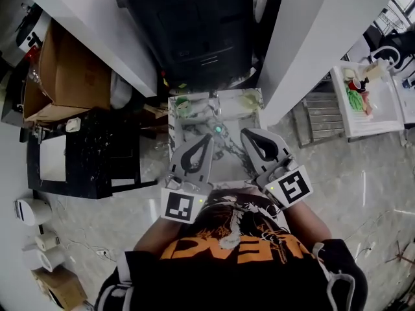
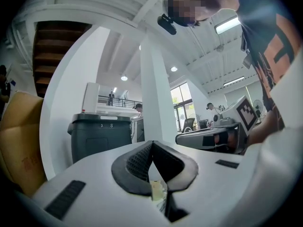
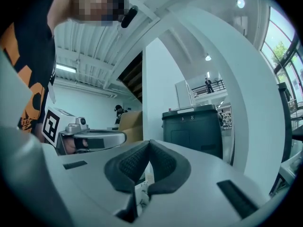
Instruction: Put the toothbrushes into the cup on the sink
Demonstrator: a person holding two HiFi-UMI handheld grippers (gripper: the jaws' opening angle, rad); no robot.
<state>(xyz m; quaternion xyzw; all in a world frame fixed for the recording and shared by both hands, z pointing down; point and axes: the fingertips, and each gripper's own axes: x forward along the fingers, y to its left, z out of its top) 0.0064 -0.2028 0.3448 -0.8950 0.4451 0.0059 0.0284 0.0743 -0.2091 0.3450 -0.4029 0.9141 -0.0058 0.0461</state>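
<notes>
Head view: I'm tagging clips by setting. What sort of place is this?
Likely an open workshop or lab hall, not a bathroom: a lone sink stands among a black bin, a cardboard box and white pillars.

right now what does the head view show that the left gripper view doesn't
Only the head view: the marbled sink top laid out whole, with a greenish item at its back left corner. Only the left gripper view: the left gripper close up, jaws shut on nothing, plus ceiling lights. Both: the right gripper, the dark bin, the cardboard box.
</notes>
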